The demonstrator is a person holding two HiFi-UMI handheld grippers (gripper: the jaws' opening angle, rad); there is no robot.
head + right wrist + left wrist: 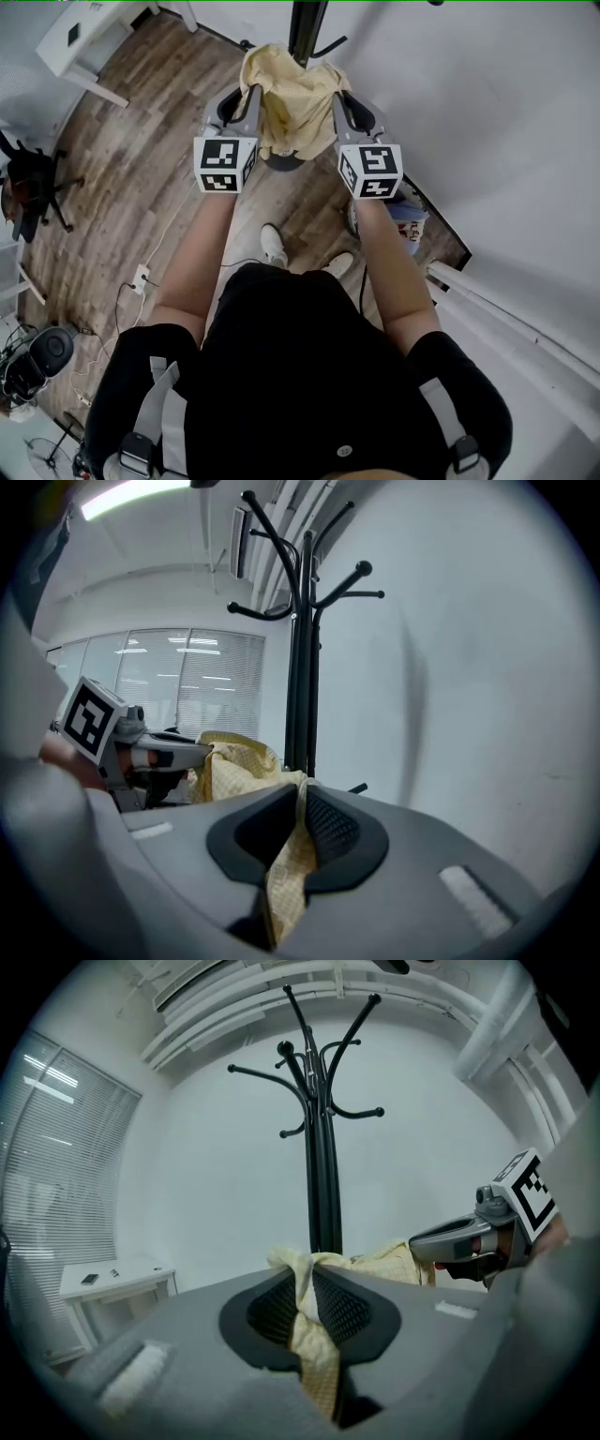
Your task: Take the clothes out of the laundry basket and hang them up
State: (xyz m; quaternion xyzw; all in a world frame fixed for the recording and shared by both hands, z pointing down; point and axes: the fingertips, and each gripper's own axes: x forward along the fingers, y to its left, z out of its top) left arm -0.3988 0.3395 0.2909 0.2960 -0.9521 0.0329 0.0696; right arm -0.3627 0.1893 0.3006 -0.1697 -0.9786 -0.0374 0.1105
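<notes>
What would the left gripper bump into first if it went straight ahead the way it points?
Probably the black pole of the coat stand, straight beyond the left gripper, which is shut on the yellow cloth. How far off is unclear.

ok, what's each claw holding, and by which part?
Both hold one yellow garment: the left claw pinches a bunched fold at its left side, the right claw one at its right side, cloth spread between them.
</notes>
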